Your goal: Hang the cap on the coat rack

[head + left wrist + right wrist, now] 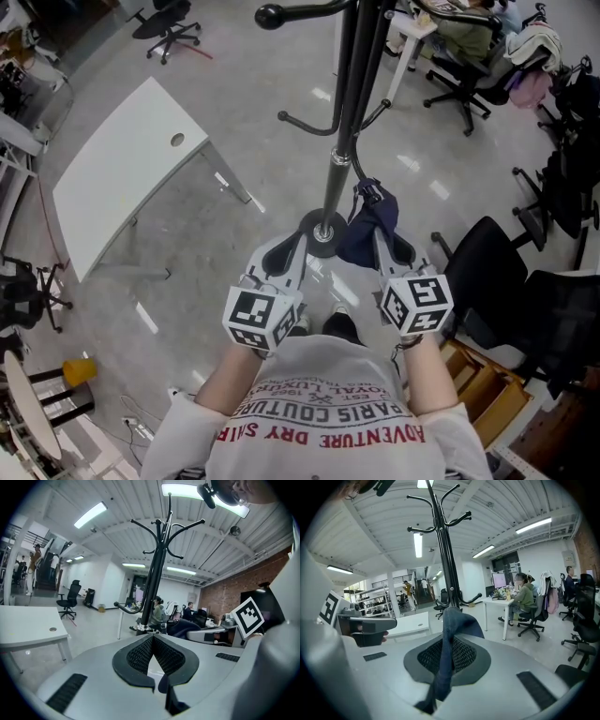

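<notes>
The dark blue cap (451,620) is pinched by a fold of its cloth in the right tongs (449,644), which are pressed tight on it. It is held in the air just to the right of the pole of the coat rack (343,112), well below the upper hooks (459,518). The left tongs (153,644) are pressed together on nothing. The lift is judged to be the step in hand. The cap should be raised clear of the pole and its opening brought over a hook tip. The grip should be loosened only once the weight is borne by the hook.
</notes>
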Available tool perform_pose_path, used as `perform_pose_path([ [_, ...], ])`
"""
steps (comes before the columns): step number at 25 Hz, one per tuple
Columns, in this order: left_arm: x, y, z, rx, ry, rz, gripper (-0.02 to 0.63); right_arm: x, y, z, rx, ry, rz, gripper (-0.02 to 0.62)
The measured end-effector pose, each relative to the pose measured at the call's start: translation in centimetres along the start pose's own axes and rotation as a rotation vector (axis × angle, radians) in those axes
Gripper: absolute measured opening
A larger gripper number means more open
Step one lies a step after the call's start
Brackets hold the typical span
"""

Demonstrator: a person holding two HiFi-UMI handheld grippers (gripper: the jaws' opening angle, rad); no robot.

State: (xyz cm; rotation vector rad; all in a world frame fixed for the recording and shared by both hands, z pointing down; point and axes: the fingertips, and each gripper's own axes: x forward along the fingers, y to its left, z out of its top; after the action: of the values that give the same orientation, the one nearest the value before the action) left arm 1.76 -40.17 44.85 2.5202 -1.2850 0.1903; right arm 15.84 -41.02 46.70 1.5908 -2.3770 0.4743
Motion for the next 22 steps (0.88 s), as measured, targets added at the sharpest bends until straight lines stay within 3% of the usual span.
perform_pose_path([
  [13,1.4,-1.0,-1.3,-0.01,0.031,-0.002,0.005,4.2,-3.4,-3.5,0.025,0.098,-0.016,0.018],
  [22,2.2,-1.5,-2.0,-0.013,0.035,-0.007,0.006,7.8,-3.2,-4.8,0.005,0.128,-0.024,0.018],
])
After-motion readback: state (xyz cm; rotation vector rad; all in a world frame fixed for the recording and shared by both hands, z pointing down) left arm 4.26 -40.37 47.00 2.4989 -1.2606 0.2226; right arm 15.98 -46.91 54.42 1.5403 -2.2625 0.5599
